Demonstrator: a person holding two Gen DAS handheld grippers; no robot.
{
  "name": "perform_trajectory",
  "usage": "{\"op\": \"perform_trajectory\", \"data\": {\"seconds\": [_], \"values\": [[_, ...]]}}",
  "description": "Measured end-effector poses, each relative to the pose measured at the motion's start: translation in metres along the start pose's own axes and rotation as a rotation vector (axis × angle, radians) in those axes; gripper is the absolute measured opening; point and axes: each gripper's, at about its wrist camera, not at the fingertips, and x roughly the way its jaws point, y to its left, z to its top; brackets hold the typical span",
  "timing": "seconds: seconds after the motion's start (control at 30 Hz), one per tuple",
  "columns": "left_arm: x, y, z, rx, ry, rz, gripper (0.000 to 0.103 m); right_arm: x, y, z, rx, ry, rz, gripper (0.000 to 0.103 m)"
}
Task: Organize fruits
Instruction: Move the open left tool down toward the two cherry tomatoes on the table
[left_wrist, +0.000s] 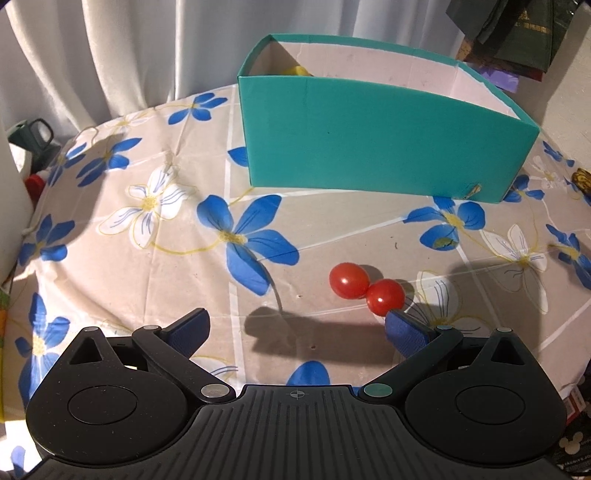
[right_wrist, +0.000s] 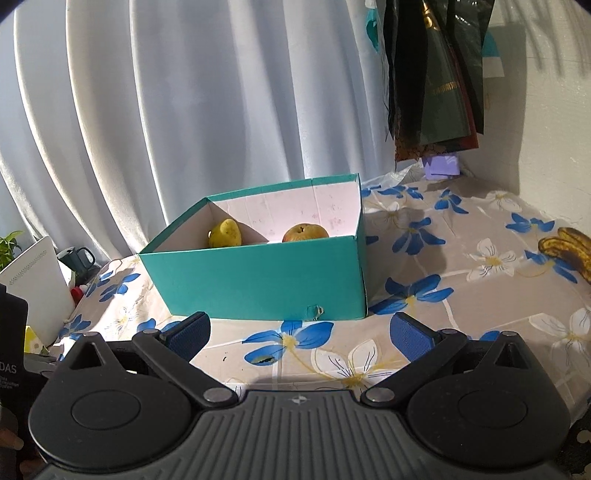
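A teal box (left_wrist: 369, 147) with a white inside stands on the flowered tablecloth; it also shows in the right wrist view (right_wrist: 266, 273). In it lie a yellow pear (right_wrist: 225, 233) and a brownish apple (right_wrist: 306, 232). Two red cherry tomatoes (left_wrist: 349, 280) (left_wrist: 386, 296) lie touching on the cloth, just ahead of my left gripper's right finger. My left gripper (left_wrist: 295, 325) is open and empty. My right gripper (right_wrist: 300, 328) is open and empty, in front of the box. A spotted banana (right_wrist: 567, 251) lies on the cloth at the right.
A white curtain (right_wrist: 221, 110) hangs behind the table. Dark bags (right_wrist: 436, 74) hang at the right by the wall. A white board (right_wrist: 33, 277) and a dark mug (right_wrist: 79, 258) stand beyond the table's left edge.
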Motion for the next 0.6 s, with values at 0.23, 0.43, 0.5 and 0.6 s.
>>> {"op": "perform_trajectory", "data": {"seconds": [0.23, 0.43, 0.5, 0.6], "values": [[-0.01, -0.01, 0.001, 0.021, -0.081, -0.101, 0.103, 0.003, -0.005, -0.004, 0.021, 0.023, -0.009, 0.103], [-0.004, -0.015, 0.01, 0.019, -0.084, -0.134, 0.097, 0.008, -0.008, -0.004, 0.03, 0.035, -0.008, 0.103], [0.002, -0.015, 0.014, 0.015, -0.057, -0.134, 0.085, 0.009, -0.008, -0.004, 0.029, 0.04, -0.009, 0.103], [0.011, -0.01, 0.019, -0.016, -0.025, -0.14, 0.08, 0.013, -0.01, -0.004, 0.031, 0.048, -0.008, 0.103]]}}
